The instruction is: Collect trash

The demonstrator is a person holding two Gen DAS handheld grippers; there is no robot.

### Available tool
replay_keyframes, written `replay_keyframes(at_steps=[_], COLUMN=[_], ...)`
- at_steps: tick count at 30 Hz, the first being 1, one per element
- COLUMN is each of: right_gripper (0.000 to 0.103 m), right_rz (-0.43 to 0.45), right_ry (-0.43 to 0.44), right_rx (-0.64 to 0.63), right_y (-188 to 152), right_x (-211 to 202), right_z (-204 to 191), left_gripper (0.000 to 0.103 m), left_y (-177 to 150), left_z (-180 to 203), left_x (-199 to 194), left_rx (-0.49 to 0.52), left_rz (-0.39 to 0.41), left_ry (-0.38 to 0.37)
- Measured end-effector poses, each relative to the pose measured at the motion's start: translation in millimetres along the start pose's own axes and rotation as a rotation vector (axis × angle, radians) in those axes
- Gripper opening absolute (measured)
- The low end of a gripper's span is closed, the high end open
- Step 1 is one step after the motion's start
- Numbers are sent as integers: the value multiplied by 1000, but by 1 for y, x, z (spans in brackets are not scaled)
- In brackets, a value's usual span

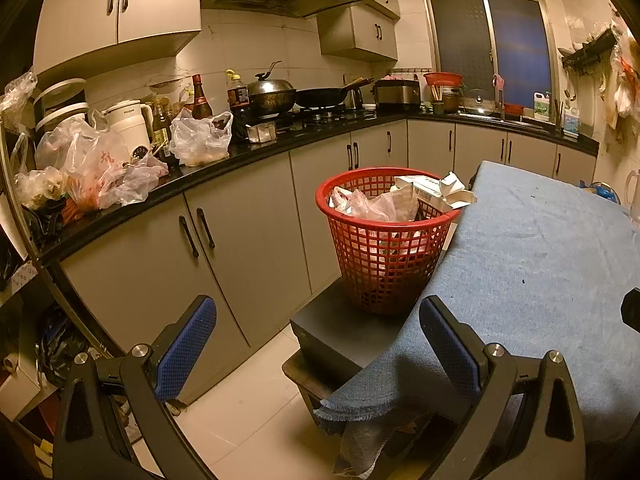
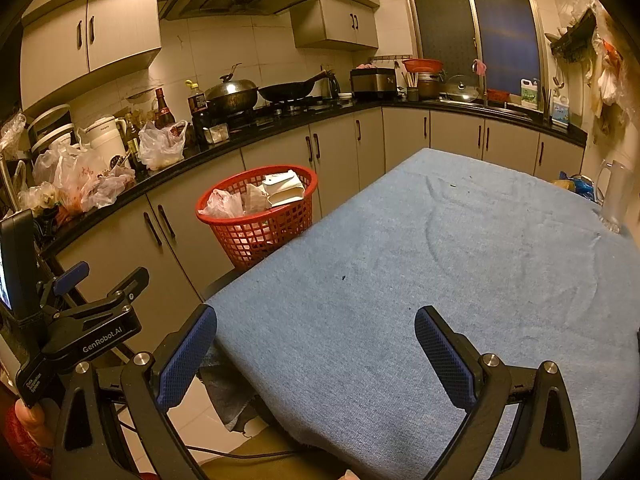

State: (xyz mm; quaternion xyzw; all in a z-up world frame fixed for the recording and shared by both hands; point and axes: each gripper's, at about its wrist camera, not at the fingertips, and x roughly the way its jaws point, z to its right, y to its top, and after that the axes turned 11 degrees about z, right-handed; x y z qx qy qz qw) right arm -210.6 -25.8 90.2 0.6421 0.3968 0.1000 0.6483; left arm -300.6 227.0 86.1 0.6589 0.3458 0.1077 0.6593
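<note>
The left gripper [image 1: 316,344] stood wide and empty near the table's left corner, its blue pads [image 1: 186,354] apart. The right gripper [image 2: 314,356] was equally wide, holding nothing above the blue tablecloth [image 2: 440,264]. Farther off, left of the table, the red basket [image 1: 386,264] sat on a dark box [image 1: 340,332], holding a plastic bag [image 1: 360,204] and what looked like torn cartons [image 1: 436,192].

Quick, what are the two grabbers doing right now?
Left gripper: open, holding nothing.
Right gripper: open, holding nothing.
</note>
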Motion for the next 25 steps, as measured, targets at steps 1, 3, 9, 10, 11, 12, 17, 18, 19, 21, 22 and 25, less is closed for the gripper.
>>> replay_keyframes(at_steps=[1,3,9,10,11,12,17,18,19,21,22,25], right_gripper=[101,101,101,101,101,101,101,101,101,101,101,101], right_rz=[-1,-1,0,-1,-2,-2,-4,-4,-4,-4,-4,3], right_ry=[0,0,-1,-2,-3,-2,-4,-5,-6,-11,-15,-43], right_rx=[-1,-1,2,3,5,6,14,15,17,27,34,63], right_y=[0,0,-1,-1,-1,-1,-1,-1,-1,-2,-3,-3], right_x=[1,0,0,0,0,0,-1,-1,-1,-2,-3,-6], right_z=[0,0,2,3,3,4,6,7,9,14,17,33], left_gripper=[101,101,101,101,101,101,101,101,101,101,101,101], left_y=[0,0,1,2,2,2,3,3,3,4,5,9], left_z=[0,0,2,3,4,5,9,10,12,18,22,37], left_x=[0,1,2,1,1,1,3,3,3,4,3,6], left_rx=[0,3,14,17,20,24,49,54,60,78,90,133], left_rz=[0,-1,1,1,2,2,3,3,2,-1,1,3], left_ry=[0,-5,-13,-13,-14,-17,-23,-26,-29,-34,-35,-59])
